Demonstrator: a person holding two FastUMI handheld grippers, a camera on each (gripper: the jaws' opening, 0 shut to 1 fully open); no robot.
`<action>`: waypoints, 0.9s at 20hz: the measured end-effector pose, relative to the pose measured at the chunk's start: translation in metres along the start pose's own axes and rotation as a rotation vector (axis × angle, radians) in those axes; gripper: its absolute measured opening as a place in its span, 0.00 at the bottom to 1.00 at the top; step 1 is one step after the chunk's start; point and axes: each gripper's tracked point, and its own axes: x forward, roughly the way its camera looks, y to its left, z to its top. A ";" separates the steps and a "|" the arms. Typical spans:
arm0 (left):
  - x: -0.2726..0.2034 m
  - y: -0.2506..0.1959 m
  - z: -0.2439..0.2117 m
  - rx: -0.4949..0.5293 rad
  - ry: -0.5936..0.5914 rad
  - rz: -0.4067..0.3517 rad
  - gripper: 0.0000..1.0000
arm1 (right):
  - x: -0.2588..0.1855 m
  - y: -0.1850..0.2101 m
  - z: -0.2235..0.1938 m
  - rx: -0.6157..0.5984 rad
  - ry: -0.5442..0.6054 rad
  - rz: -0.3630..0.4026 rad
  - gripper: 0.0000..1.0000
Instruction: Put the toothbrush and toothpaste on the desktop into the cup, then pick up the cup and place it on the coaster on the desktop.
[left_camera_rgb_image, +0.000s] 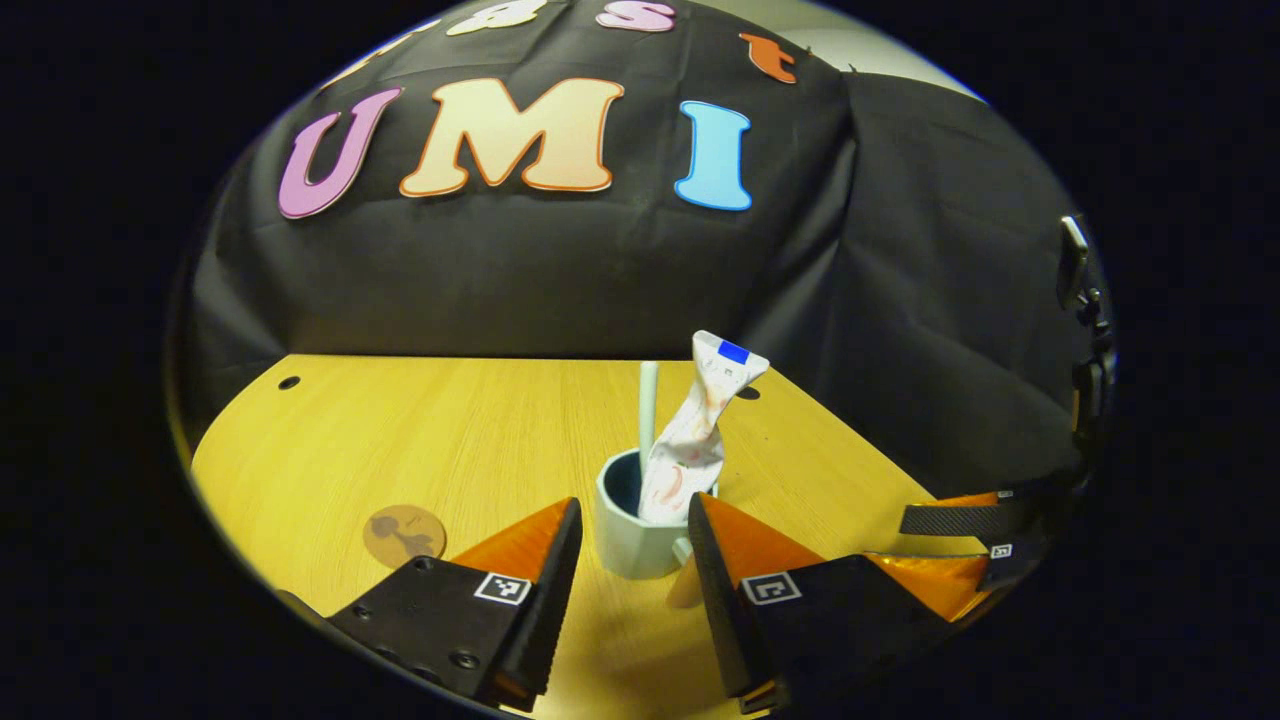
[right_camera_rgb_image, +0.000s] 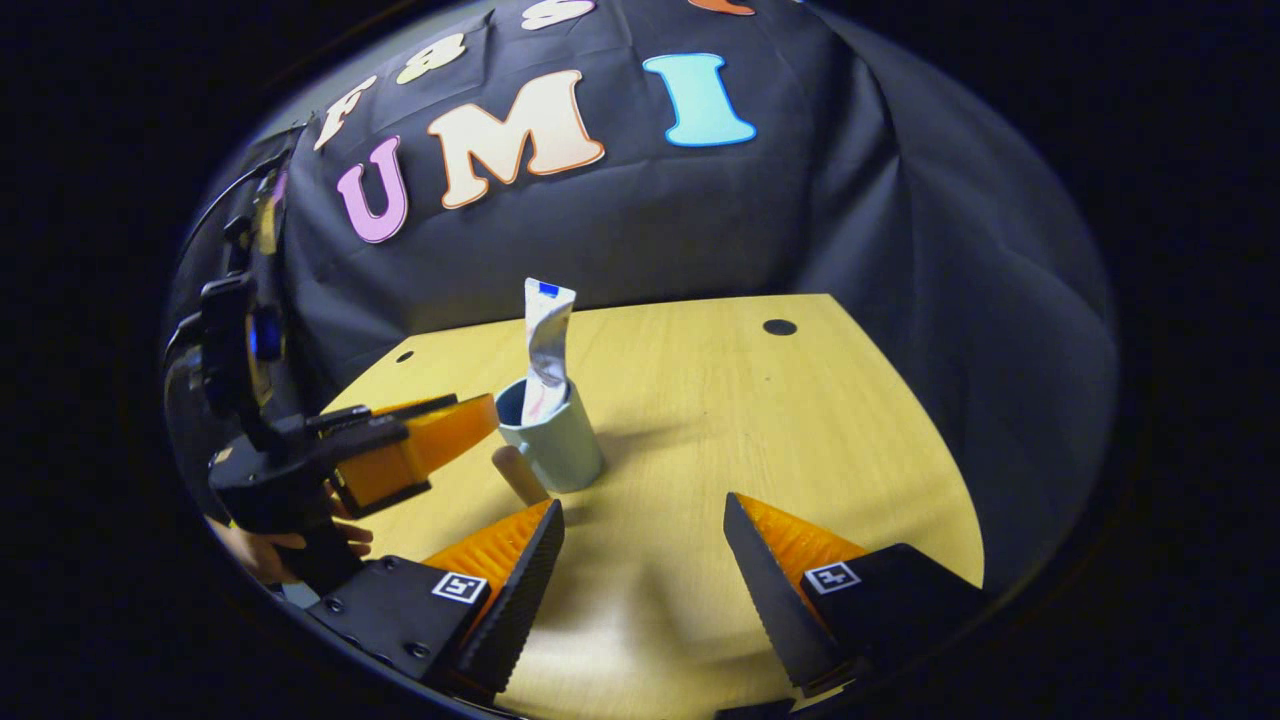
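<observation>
A pale cup (left_camera_rgb_image: 630, 540) with a dark inside stands on the wooden desktop (left_camera_rgb_image: 450, 440). A crumpled toothpaste tube (left_camera_rgb_image: 700, 430) and a pale toothbrush handle (left_camera_rgb_image: 648, 400) stick up out of it. My left gripper (left_camera_rgb_image: 632, 508) is open, its fingertips level with the cup's near sides and the cup just ahead between them. The round brown coaster (left_camera_rgb_image: 404, 533) lies left of the cup. In the right gripper view the cup (right_camera_rgb_image: 555, 440) with the tube (right_camera_rgb_image: 547, 345) stands ahead to the left, with the left gripper (right_camera_rgb_image: 470, 415) at its side. My right gripper (right_camera_rgb_image: 642, 505) is open over bare wood.
The cup's stubby beige handle (right_camera_rgb_image: 520, 475) points toward the near edge. The right gripper (left_camera_rgb_image: 915, 535) shows low at the desktop's right edge. A hand (right_camera_rgb_image: 270, 550) holds the left gripper. Black cloth walls the back and sides. Small holes (right_camera_rgb_image: 779, 327) mark the desktop's far corners.
</observation>
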 end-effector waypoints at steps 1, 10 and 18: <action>-0.010 0.009 0.002 -0.018 -0.010 0.007 0.63 | 0.004 0.008 0.003 0.001 0.018 0.018 0.99; -0.084 0.123 -0.013 0.028 0.023 0.148 0.95 | 0.052 0.076 0.022 -0.024 0.189 0.006 0.99; -0.123 0.195 -0.023 0.017 0.042 0.228 0.95 | 0.096 0.085 -0.010 -0.097 0.404 -0.122 0.94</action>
